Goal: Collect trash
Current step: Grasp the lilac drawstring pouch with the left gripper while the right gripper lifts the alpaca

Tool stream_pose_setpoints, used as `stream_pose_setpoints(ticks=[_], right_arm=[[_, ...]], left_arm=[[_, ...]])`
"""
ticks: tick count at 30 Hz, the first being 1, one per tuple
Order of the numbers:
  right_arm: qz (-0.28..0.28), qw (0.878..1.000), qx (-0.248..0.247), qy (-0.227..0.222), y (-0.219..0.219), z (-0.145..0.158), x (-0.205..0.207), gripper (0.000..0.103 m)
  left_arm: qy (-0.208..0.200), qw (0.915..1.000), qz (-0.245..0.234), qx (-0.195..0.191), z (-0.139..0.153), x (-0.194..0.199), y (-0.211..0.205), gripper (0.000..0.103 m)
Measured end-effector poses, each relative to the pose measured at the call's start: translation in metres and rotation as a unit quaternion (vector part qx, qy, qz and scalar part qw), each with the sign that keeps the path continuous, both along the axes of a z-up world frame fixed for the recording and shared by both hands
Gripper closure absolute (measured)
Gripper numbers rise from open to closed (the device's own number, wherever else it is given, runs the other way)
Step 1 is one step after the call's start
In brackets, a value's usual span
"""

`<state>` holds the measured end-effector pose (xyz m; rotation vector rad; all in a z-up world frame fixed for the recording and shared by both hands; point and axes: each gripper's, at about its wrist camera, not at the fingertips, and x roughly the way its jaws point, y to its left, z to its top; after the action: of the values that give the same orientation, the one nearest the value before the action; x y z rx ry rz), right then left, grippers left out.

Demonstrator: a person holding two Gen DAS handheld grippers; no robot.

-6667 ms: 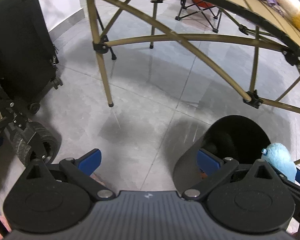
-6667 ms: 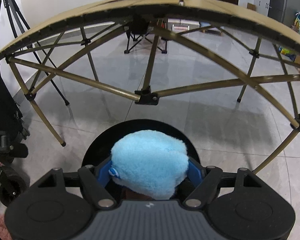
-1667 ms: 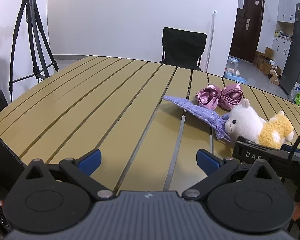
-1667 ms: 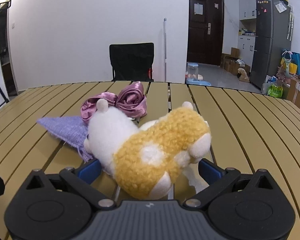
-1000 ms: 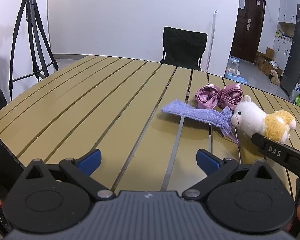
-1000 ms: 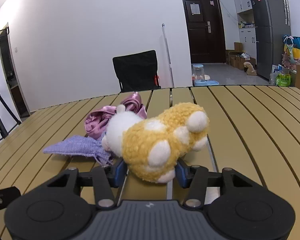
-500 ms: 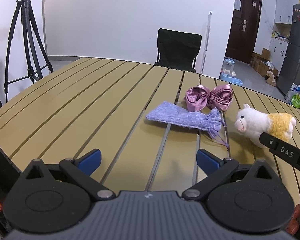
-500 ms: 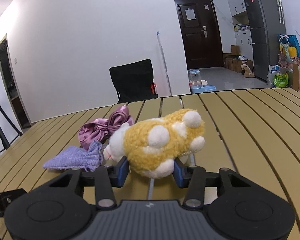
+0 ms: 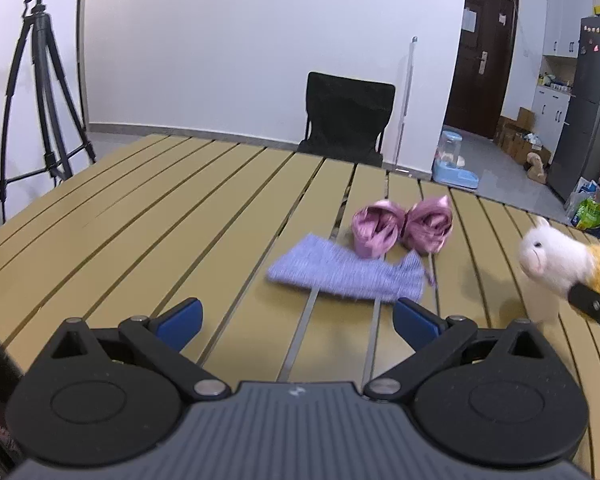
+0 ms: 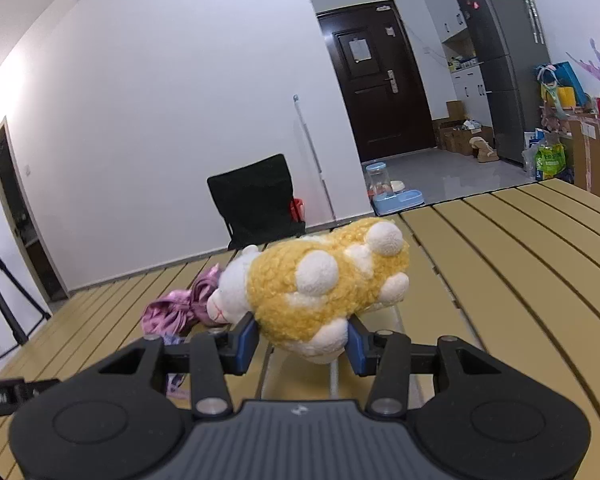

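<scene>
My right gripper (image 10: 300,344) is shut on a white and yellow plush alpaca (image 10: 320,288) and holds it lifted above the slatted tan table (image 10: 540,280). The alpaca also shows at the right edge of the left wrist view (image 9: 556,264). My left gripper (image 9: 296,322) is open and empty, low over the table (image 9: 140,220). A lilac knitted cloth (image 9: 344,274) lies just ahead of it, and a pink satin bow (image 9: 402,228) lies behind the cloth. The bow also shows in the right wrist view (image 10: 180,312).
A black folding chair (image 9: 346,116) stands behind the table's far edge. A camera tripod (image 9: 40,80) stands at the left. A blue pet water feeder (image 10: 392,192), a dark door (image 10: 380,80) and a fridge (image 10: 500,60) are beyond on the right.
My right gripper closed on the alpaca and lifted it off the table, away from the cloth. My left gripper moved forward toward the lilac cloth, still open.
</scene>
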<state>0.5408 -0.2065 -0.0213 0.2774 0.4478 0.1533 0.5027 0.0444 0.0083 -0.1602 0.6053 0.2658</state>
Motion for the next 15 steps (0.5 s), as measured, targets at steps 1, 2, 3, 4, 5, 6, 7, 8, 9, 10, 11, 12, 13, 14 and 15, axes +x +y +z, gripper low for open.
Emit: stream_pose_setpoints(ticks=[1,2,3,4,5,6,7,8,9,10,11,12,13,14,15], right_arm=[[-0.002,1.0,0.005,-0.001,-0.004,0.0,0.001,0.059],[-0.003,1.0,0.012,-0.002,-0.008,0.0,0.002,0.059],[-0.003,1.0,0.017,-0.003,-0.012,0.0,0.002,0.059],[-0.004,1.0,0.021,-0.005,-0.015,0.0,0.003,0.059],[-0.005,1.0,0.024,-0.007,-0.018,0.0,0.003,0.059],[-0.006,1.0,0.027,-0.009,-0.021,0.0,0.004,0.059],[-0.007,0.999,0.03,-0.011,-0.024,0.0,0.004,0.059],[-0.008,0.999,0.033,-0.013,-0.027,0.0,0.005,0.059],[-0.009,0.999,0.035,-0.014,-0.029,-0.001,0.006,0.059],[-0.01,0.999,0.037,-0.015,-0.031,-0.001,0.007,0.059],[-0.011,0.999,0.039,-0.016,-0.032,-0.002,0.008,0.059],[-0.011,0.999,0.04,-0.016,-0.034,-0.002,0.008,0.059],[-0.012,0.999,0.041,-0.016,-0.035,-0.003,0.009,0.059],[-0.012,0.999,0.04,-0.015,-0.036,-0.004,0.01,0.059],[-0.012,0.999,0.04,-0.015,-0.037,-0.004,0.011,0.059]], left_arm=[[-0.001,1.0,-0.004,0.002,0.001,0.006,-0.002,0.0],[-0.001,1.0,-0.007,0.005,0.002,0.012,-0.004,0.0],[-0.001,0.9999,-0.011,0.01,0.003,0.021,-0.007,0.0],[0.002,0.9998,-0.016,0.014,0.002,0.028,-0.011,0.0],[0.005,0.9996,-0.021,0.016,0.001,0.035,-0.014,0.0],[0.009,0.9995,-0.026,0.018,0.0,0.043,-0.018,0.0],[0.011,0.9993,-0.032,0.018,-0.003,0.051,-0.022,0.0],[0.017,0.999,-0.038,0.019,-0.006,0.059,-0.026,0.0],[0.023,0.9986,-0.042,0.02,-0.009,0.067,-0.03,0.0],[0.029,0.9983,-0.045,0.02,-0.013,0.073,-0.034,0.0],[0.037,0.998,-0.047,0.022,-0.018,0.079,-0.037,0.0],[0.044,0.9976,-0.048,0.024,-0.022,0.086,-0.04,0.0],[0.052,0.9972,-0.047,0.028,-0.027,0.092,-0.042,0.0],[0.059,0.9967,-0.045,0.032,-0.032,0.097,-0.045,0.0],[0.063,0.9964,-0.045,0.033,-0.037,0.1,-0.046,0.0]])
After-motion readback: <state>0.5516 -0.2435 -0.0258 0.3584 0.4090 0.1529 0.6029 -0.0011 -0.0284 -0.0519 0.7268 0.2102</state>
